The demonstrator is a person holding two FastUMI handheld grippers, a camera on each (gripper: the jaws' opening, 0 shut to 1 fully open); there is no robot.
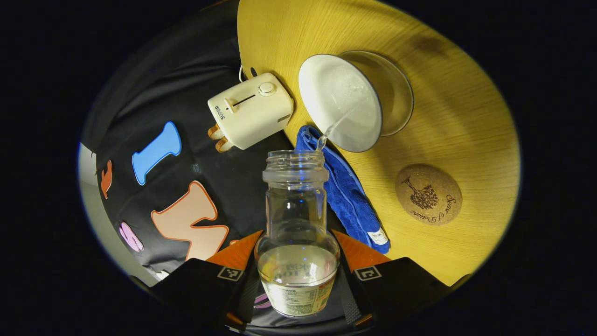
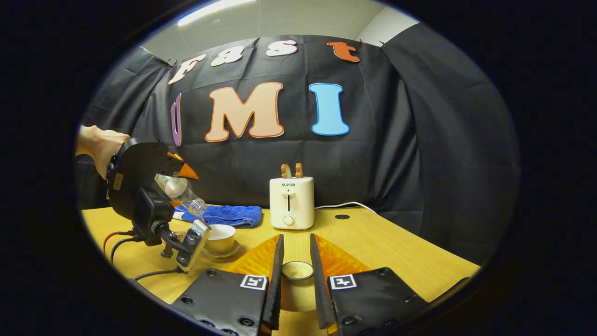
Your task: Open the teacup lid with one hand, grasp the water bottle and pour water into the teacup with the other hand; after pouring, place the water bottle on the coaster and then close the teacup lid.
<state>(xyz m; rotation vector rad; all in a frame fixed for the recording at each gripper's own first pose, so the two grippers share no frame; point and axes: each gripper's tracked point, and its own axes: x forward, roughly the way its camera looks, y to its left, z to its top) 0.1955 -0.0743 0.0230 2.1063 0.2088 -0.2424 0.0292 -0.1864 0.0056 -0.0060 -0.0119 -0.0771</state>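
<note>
Water bottle sits clamped in the left claw, both fingers pressed on its lower body, mouth pointing away from the camera in the left gripper view. Bottle clear, uncapped, partly full. Thin stream of water runs from its mouth into the teacup just ahead of the claw and slightly right. Teacup white inside, on a glass saucer. Blue towel lies between claw and teacup, just right of the bottle. Cork coaster farther right on the yellow worktop, bare, apart from the teacup. White toaster ahead and left of the bottle.

Right gripper view: right claw low over the worktop, fingers narrow, teacup lid between them. Cannot tell if both fingers press on it. Far left of this claw, a hand holds the left claw tilted down with the water bottle over the teacup, which is open on its saucer. Blue towel behind the teacup. Toaster straight ahead, toast sticking out the top, white cord trailing right.
</note>
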